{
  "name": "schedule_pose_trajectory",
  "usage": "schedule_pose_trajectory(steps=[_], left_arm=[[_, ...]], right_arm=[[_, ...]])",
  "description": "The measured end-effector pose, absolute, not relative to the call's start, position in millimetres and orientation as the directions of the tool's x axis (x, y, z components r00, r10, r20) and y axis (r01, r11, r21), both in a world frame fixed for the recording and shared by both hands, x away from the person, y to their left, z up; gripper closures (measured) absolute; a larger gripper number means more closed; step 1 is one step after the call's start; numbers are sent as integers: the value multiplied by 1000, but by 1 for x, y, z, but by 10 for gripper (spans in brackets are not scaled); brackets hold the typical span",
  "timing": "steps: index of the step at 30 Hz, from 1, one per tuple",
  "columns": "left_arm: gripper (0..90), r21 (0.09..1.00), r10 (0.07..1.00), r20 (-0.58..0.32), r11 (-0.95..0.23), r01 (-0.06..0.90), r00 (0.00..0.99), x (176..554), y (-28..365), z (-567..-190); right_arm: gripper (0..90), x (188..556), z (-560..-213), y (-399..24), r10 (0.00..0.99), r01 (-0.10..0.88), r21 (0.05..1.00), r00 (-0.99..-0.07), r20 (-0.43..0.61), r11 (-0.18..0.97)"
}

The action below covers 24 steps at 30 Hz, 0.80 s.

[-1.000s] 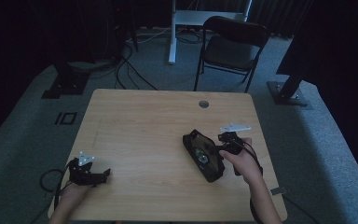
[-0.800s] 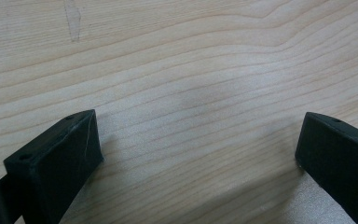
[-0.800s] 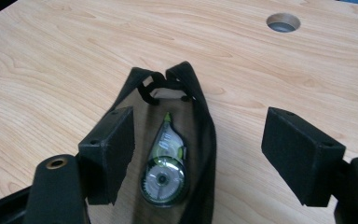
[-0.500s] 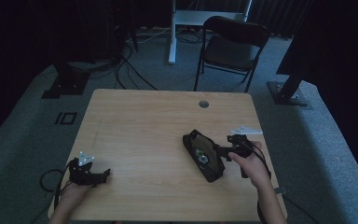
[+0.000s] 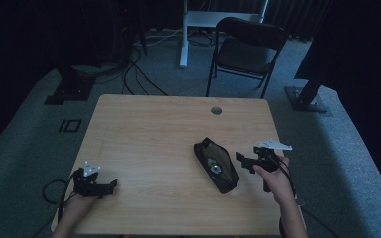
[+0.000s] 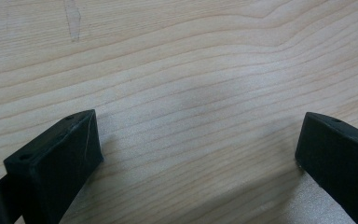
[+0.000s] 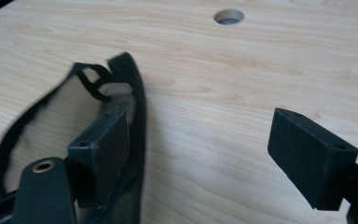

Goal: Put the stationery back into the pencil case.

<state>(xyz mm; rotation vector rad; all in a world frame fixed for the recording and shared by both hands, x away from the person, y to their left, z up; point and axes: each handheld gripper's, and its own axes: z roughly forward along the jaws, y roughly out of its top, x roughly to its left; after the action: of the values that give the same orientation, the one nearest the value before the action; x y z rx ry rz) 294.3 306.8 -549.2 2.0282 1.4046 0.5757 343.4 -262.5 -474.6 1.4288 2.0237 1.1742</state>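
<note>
So from my end I've got the wooden table (image 5: pixel 154 129) with a black zip pouch (image 5: pixel 217 164) lying open on it, on the near right part of the table, well short of the cable hole (image 5: pixel 217 110). The right gripper (image 5: pixel 244 161) sits just beside the pouch on its right, jaws spread wide with nothing between them; in the right gripper view its one jaw overlaps the pouch's edge (image 7: pixel 135 121). The left gripper (image 5: pixel 110 185) is way off from the pouch at the table's near left corner, jaws also wide apart over bare wood.
</note>
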Motion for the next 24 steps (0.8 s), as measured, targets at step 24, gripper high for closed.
schedule_pose_trajectory(steps=[24], left_arm=[[2, 687, 937, 16, -263, 677, 348, 294, 307, -549]], right_arm=[[139, 338, -542, -281, 961, 638, 764, -259, 94, 97]])
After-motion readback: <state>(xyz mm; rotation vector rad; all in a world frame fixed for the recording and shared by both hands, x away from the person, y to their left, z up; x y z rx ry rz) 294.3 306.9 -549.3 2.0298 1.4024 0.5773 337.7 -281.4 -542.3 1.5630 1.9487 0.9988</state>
